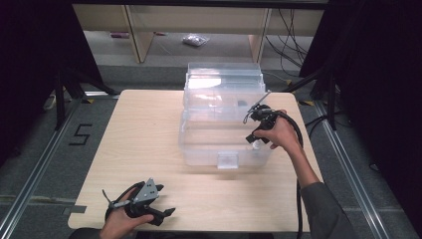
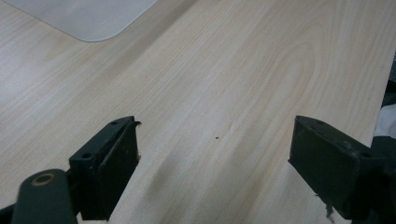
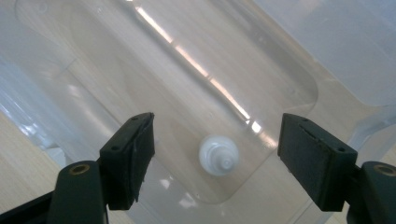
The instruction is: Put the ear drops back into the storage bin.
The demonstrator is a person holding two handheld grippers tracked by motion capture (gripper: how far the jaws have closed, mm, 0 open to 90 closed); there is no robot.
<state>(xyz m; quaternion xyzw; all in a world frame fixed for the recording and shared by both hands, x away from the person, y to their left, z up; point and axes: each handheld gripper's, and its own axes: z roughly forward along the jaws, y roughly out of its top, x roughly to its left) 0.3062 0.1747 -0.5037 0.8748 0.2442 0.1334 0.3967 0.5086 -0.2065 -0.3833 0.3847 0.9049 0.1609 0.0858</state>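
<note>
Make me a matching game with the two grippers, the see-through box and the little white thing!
Things:
1. left gripper
2. right gripper
3. clear box
4. small white piece

Where or how:
A. lies on the box's floor
B. fingers open, above the box
C. stands mid-table, lid up
D. fingers open, low over bare wood near the table's front edge

Pairs: 1-D, 2-B, 3-C, 4-A

A pale, wood-grained table [image 1: 149, 129] carries a clear, colourless plastic box [image 1: 224, 119]. A small white bottle [image 3: 218, 155] stands out inside it. Both grippers, left [image 1: 166, 213] and right [image 1: 255, 141], are black throughout.
</note>
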